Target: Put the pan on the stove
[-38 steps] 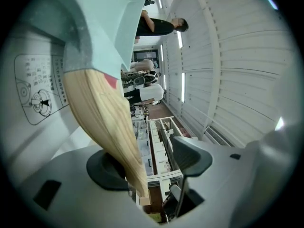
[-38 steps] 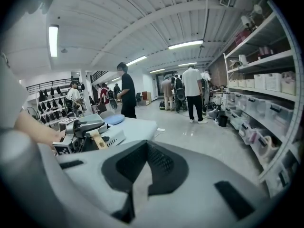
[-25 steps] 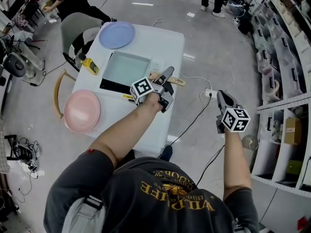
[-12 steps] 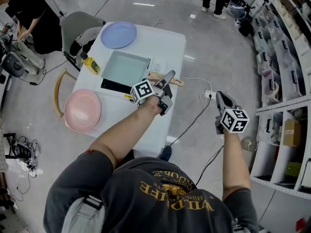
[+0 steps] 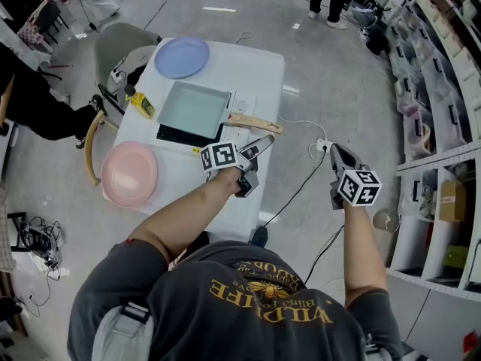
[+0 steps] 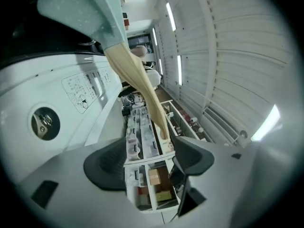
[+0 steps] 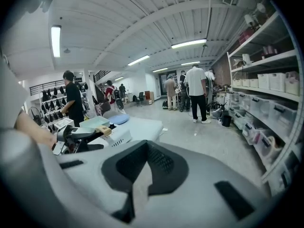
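Head view: left gripper [image 5: 258, 156] jaws just opened wide and backed off the handle [image 5: 255, 122]; nothing between them. Pan [image 5: 194, 107] sits on the stove [image 5: 174, 134], just ahead of it. Right gripper [image 5: 336, 156] closed, empty, well right of the pan. Placement looks done.

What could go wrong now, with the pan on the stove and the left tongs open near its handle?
1. The left tongs have just been opening and hold nothing, but the wooden handle ends just ahead of them. A stray move could nudge it and swing the pan on the stove.
2. The handle sticks out past the stove toward the table edge, where an arm might catch it.
3. A cable crosses the floor nearby and could snag.
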{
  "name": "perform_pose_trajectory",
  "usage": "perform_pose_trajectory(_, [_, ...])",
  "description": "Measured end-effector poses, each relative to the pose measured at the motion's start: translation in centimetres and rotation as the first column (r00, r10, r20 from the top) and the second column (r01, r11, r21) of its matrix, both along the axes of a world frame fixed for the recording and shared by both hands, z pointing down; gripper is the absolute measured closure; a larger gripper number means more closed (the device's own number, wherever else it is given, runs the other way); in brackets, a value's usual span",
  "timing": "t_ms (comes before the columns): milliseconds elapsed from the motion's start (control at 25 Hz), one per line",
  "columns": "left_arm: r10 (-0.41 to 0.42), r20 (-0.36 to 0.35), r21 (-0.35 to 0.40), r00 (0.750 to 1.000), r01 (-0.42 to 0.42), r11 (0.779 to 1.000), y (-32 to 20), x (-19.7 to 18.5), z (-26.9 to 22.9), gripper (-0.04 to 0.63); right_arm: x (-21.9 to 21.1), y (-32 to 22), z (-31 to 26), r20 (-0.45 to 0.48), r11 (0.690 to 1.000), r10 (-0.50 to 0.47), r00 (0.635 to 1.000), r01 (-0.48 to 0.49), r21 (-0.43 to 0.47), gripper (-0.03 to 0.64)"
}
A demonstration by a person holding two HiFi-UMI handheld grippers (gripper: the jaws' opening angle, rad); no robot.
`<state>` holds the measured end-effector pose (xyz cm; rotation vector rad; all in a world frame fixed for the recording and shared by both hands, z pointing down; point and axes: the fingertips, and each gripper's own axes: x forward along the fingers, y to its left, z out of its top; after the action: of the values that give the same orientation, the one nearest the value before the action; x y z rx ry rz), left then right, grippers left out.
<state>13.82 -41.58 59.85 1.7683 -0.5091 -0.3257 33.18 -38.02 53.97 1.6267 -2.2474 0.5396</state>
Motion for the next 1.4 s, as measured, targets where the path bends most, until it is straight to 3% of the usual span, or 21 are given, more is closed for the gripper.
perform_pose_trajectory(240, [0.13, 0.111, 0.069, 0.985, -0.138, 0.988, 3.9, -0.9, -1.1, 0.308, -0.9, 1.2, 0.2, 0.006, 1.0, -0.009, 1.0, 0.009, -0.013, 0.617])
perform_pose_trajectory(480, [0.16, 0.225, 0.235, 0.961, -0.213, 0.948, 5.0, -3.3, -5.0, 0.347, -2.2, 1.6, -1.8, 0.011, 0.999, -0.03, 1.0, 0.029, 0.016, 0.615])
perform_pose_trajectory(600, [0.122, 0.311, 0.352, 0.943, -0.234, 0.906, 4.4, -5.0, -7.8, 0.374, -2.7, 1.6, -3.4, 0.012, 0.998, -0.04, 0.999, 0.039, 0.04, 0.617])
perform_pose_trajectory(840, [-0.004, 0.478, 0.538, 0.878, -0.289, 0.792, 3.1, -8.4, -12.9, 0.42, -4.0, 2.3, -6.4, 0.025, 0.994, -0.059, 0.998, 0.057, 0.088, 0.617])
perform_pose_trajectory(920, [-0.063, 0.506, 0.589, 0.86, -0.292, 0.753, 2.4, -9.6, -14.4, 0.442, -4.4, 2.5, -7.3, 0.027, 0.992, -0.066, 0.997, 0.063, 0.105, 0.617])
perform_pose_trajectory(1160, [-0.21, 0.536, 0.689, 0.818, -0.28, 0.668, 2.5, -12.8, -18.2, 0.511, -5.0, 3.7, -10.2, 0.029, 0.984, -0.085, 0.996, 0.08, 0.16, 0.617])
perform_pose_trajectory(1240, [-0.246, 0.535, 0.71, 0.808, -0.272, 0.65, 2.7, -13.8, -19.2, 0.543, -5.2, 3.9, -11.2, 0.025, 0.98, -0.089, 0.996, 0.083, 0.178, 0.617])
perform_pose_trajectory(1400, [-0.304, 0.528, 0.73, 0.793, -0.24, 0.641, 3.0, -15.6, -20.5, 0.595, -5.6, 4.3, -12.2, 0.028, 0.976, -0.098, 0.995, 0.09, 0.197, 0.617])
